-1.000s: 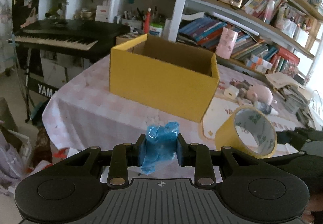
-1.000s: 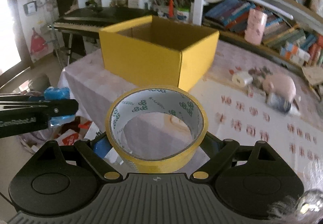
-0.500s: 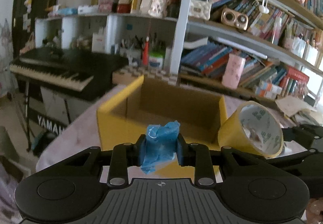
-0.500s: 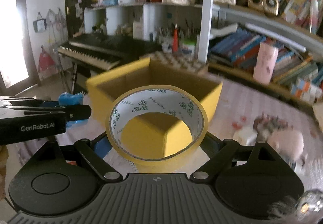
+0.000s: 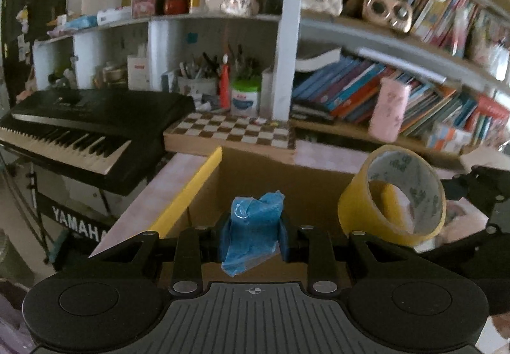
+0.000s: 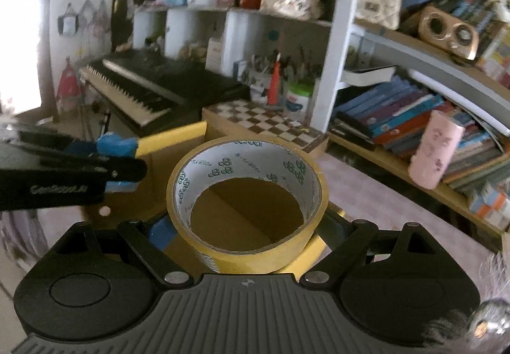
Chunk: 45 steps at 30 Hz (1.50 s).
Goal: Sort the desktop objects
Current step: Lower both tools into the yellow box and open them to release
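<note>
A: Two tongs, two loads; the left tongs (image 5: 253, 231) are pinched narrow on a crumpled blue wrapper (image 5: 255, 220), and the right tongs (image 6: 247, 226) stand wide, clamped on the outer wall of a yellow tape roll (image 6: 247, 204).

B: Where do the loads sit relative to the goal?

A: Both hang over the open cardboard box (image 5: 204, 182); in the left wrist view the wrapper is at centre above the brown interior, the box's yellow rim at 9 o'clock, the roll (image 5: 392, 194) at 3 o'clock; in the right wrist view the box floor shows through the roll's core, with the left tongs (image 6: 121, 159) at 9 o'clock.

B: Which step is in hand?

A: Judged from this, the carry is ending and the drop is due; neither item is released yet.

B: What does the next move call for?

A: Probably opening each pair above the cavity, clear of the rim; the desk (image 6: 382, 210) beyond, at 3 o'clock, likely holds more to sort.
</note>
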### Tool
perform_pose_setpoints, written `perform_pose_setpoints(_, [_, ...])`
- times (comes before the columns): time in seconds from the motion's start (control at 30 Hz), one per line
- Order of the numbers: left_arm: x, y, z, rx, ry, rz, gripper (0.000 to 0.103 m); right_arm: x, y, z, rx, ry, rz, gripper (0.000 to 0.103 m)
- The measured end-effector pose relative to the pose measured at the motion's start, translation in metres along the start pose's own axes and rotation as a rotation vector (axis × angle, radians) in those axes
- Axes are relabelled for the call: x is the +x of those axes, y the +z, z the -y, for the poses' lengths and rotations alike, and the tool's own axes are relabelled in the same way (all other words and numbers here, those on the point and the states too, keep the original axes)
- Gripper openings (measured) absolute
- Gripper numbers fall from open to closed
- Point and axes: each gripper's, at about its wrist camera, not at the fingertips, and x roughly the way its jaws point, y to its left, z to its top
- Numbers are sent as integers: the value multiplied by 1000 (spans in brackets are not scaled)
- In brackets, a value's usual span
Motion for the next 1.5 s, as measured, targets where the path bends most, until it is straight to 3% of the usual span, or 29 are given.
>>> perform_pose_setpoints(0.4, [68,7,-10,63,31,-158,30,78,7,-7,-168,119,-151,90])
perform_pose_setpoints(0.47, [72,6,-9,57,29,-178,33,84,7,-9,-200,135,-172,90])
perform_pose_setpoints(0.53, [74,6,-8,56,17,-187,48,88,8,-11,-225,170,-198,90])
perform_pose_setpoints(0.6, [76,5,-6,63,54,-198,56,90,8,-12,-252,196,-218,90])
perform_pose_setpoints(0.77, [79,6,-4,76,41,-218,61,98,8,-19,-329,229,-265,92])
perform_pose_setpoints(0.87, [78,6,-1,99,53,-221,68,98,3,-24,-428,222,-236,92])
perform_pose_setpoints(0.93, [76,6,0,100,73,-210,84,98,0,-26,-489,229,-222,92])
perform_pose_setpoints(1.0, [74,7,-1,85,57,-211,91,99,-2,-26,-541,248,-206,92])
perform_pose_setpoints(1.17, [75,7,8,105,59,-223,91,108,-2,-24,-653,235,-148,89])
perform_pose_setpoints(1.27, [79,8,19,136,123,-220,91,114,-1,-18,-714,255,-105,89])
perform_pose_setpoints(1.37, [84,10,23,140,139,-226,91,117,-5,-17,-804,249,-54,89])
perform_pose_setpoints(1.5, [85,11,22,124,151,-211,92,123,1,-15,-779,255,-105,91])
